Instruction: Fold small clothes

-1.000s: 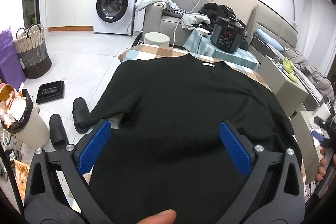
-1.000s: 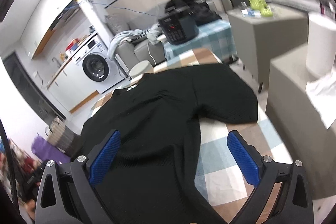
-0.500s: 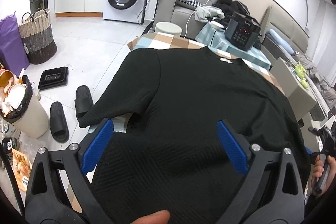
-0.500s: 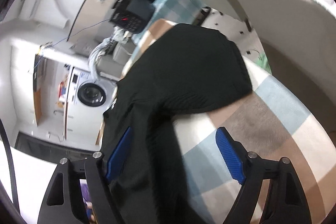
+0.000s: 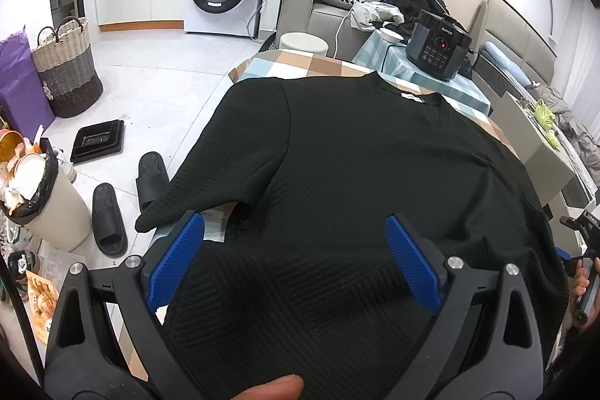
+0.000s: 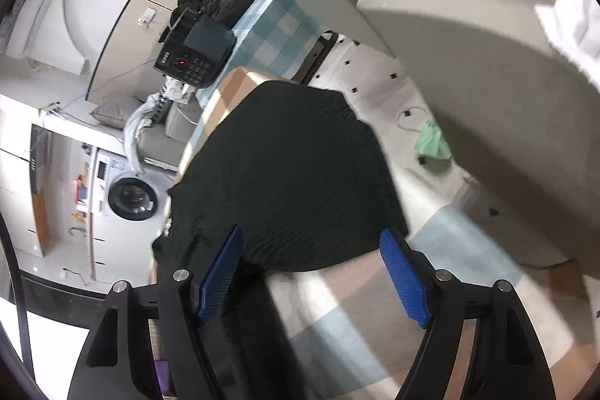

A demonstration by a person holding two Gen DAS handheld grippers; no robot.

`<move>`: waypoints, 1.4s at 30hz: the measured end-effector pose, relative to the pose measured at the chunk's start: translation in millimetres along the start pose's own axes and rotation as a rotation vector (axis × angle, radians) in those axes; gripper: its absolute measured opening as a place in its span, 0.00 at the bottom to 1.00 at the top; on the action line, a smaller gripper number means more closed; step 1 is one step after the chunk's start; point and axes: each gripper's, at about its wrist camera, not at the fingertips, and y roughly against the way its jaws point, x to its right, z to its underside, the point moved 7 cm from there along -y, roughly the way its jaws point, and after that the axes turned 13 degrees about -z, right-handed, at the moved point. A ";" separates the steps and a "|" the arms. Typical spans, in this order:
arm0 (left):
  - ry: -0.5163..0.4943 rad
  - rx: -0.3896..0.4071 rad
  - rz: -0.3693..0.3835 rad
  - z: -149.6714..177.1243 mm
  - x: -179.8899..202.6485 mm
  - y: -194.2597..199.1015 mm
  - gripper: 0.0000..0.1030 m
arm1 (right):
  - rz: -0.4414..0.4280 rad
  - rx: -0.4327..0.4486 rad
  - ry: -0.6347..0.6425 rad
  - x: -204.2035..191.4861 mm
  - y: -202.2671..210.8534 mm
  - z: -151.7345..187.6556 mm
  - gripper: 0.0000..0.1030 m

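Observation:
A black ribbed short-sleeved shirt (image 5: 375, 175) lies spread flat on the checked tablecloth (image 5: 300, 62), collar at the far end. My left gripper (image 5: 294, 261) hovers open over the shirt's near left part, beside the left sleeve (image 5: 210, 182). Its blue pads stand wide apart and grip nothing. In the right wrist view the picture is rolled. The right gripper (image 6: 313, 278) is over the hem of the right sleeve (image 6: 292, 175) and bare tablecloth (image 6: 356, 317). Its jaws are closing, and the pads (image 6: 403, 280) press on nothing.
A black pressure cooker (image 5: 437, 47) sits on a side table beyond the shirt. Left of the table on the floor are slippers (image 5: 108, 220), a full bin (image 5: 41, 197) and a woven basket (image 5: 67, 74). A grey cabinet (image 6: 468, 36) stands close on the right, with a green cloth (image 6: 433, 141) on the floor.
The left gripper has sunk closer over the shirt. The right gripper has rolled, dropped towards the right sleeve, and its jaws have narrowed.

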 end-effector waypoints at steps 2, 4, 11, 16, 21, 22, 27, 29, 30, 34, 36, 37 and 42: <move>-0.004 -0.005 0.005 1.0 2.3 -3.9 0.94 | 0.018 -0.009 0.031 1.3 -1.2 -4.3 0.73; -0.010 -0.006 0.008 2.4 5.2 -7.2 0.94 | 0.063 -0.019 0.078 2.3 -3.0 -9.7 0.73; -0.013 -0.020 0.010 3.8 10.7 -14.3 0.94 | 0.087 -0.028 0.111 10.1 -3.1 -8.4 0.69; -0.025 -0.011 0.020 2.8 12.8 -12.7 0.94 | 0.122 -0.046 0.169 3.1 -13.0 -4.2 0.58; -0.012 -0.013 0.019 3.7 4.9 -11.3 0.94 | 0.250 -0.043 0.240 7.4 -16.9 -5.3 0.16; -0.007 -0.013 0.019 4.0 2.7 -11.3 0.94 | 0.230 -0.048 0.224 9.5 -17.3 -5.3 0.12; 0.009 -0.009 0.012 6.0 -8.0 -6.9 0.94 | 0.190 0.059 0.248 -7.0 2.5 -18.7 0.10; 0.018 -0.007 0.011 6.2 -13.3 -5.7 0.94 | 0.153 0.110 0.285 -26.8 10.1 -24.3 0.10; 0.023 -0.007 0.010 6.0 -16.1 -5.4 0.94 | 0.107 0.142 0.316 -43.0 13.7 -26.4 0.10; 0.044 0.000 0.005 5.9 -28.4 -1.2 0.94 | -0.047 0.202 0.404 -108.7 11.8 -26.1 0.10; 0.053 0.002 -0.005 6.1 -35.4 1.1 0.94 | -0.126 0.133 0.481 -150.5 -10.2 -12.5 0.10; 0.056 0.003 -0.009 6.2 -38.5 2.1 0.94 | -0.165 0.074 0.537 -169.6 -23.2 0.5 0.10; 0.082 0.002 -0.030 10.4 -58.7 6.4 0.94 | -0.179 -0.288 0.795 -211.9 -83.8 96.7 0.12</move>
